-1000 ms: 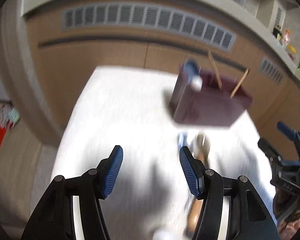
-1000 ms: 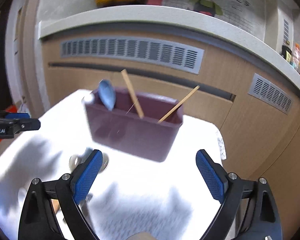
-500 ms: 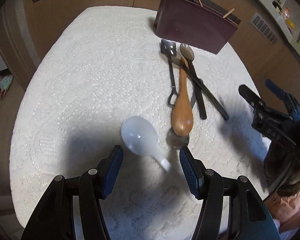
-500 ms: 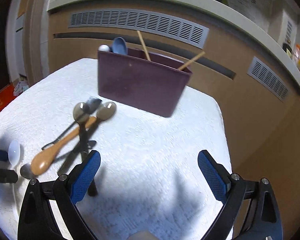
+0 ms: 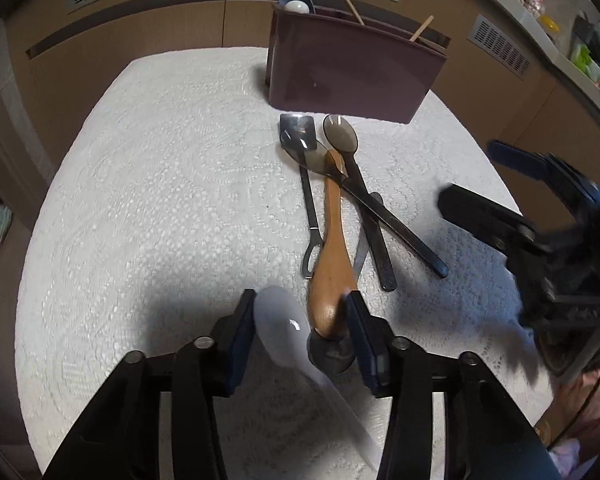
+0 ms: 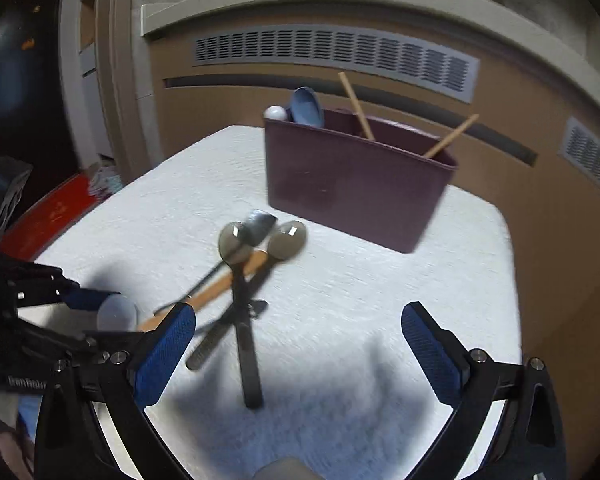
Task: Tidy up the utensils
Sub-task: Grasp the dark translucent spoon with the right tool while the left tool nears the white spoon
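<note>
Left gripper: spread, straddling the white spoon bowl, not yet pinching.
Right gripper: spread wide, holding nothing, above the cloth.
White spoon: flat on the tablecloth, just beside the wooden spoon.
Grip advice: centre on white alone; wooden bowl crowds the right finger.
Destination: maroon holder, well apart.

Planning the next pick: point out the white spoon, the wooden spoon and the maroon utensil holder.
white spoon [image 5: 278, 314]: left wrist view, on its bowl.
wooden spoon [image 5: 332, 248]: left wrist view, mid-handle.
maroon utensil holder [image 6: 352, 184]: right wrist view, front wall.
</note>
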The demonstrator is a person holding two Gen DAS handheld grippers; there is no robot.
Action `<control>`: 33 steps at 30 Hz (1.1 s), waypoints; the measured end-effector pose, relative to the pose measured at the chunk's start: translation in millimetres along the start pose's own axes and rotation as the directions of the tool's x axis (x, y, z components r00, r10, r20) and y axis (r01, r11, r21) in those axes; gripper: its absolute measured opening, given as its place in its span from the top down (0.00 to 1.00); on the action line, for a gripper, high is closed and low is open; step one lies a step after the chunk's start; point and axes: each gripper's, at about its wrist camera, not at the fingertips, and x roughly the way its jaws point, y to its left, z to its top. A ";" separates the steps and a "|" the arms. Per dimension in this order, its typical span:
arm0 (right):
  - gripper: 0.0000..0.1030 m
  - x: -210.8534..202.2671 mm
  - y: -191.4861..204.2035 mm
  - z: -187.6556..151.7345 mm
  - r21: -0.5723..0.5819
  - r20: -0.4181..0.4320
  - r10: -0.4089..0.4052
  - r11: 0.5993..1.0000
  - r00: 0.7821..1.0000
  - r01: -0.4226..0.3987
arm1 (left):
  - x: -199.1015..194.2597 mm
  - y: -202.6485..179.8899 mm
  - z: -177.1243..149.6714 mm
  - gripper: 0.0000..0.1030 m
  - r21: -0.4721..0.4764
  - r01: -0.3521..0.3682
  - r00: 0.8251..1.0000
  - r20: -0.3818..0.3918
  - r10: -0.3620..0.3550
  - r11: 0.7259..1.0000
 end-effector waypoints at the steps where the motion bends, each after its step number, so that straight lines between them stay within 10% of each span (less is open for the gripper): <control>1: 0.02 7.1 2.3 5.5 -0.007 -0.013 0.011 1.000 1.000 -0.011 | -1.0 1.8 -0.4 0.61 0.002 0.003 1.000 0.004 -0.003 1.000; 10: 0.59 73.8 40.8 32.6 -0.117 -0.149 0.101 0.986 0.984 -0.119 | -13.2 24.6 -3.7 0.58 -0.066 0.044 0.999 0.023 -0.042 0.997; 20: 0.72 107.5 52.2 41.8 -0.128 -0.220 0.112 0.981 0.969 -0.143 | -20.9 27.4 -15.4 0.52 -0.093 0.051 0.999 -0.014 -0.052 0.994; 33: 0.72 17.9 -3.7 -1.9 0.008 -0.120 -0.011 1.000 0.993 0.012 | -2.9 -0.9 -8.7 0.52 -0.064 0.091 0.992 -0.080 -0.096 0.994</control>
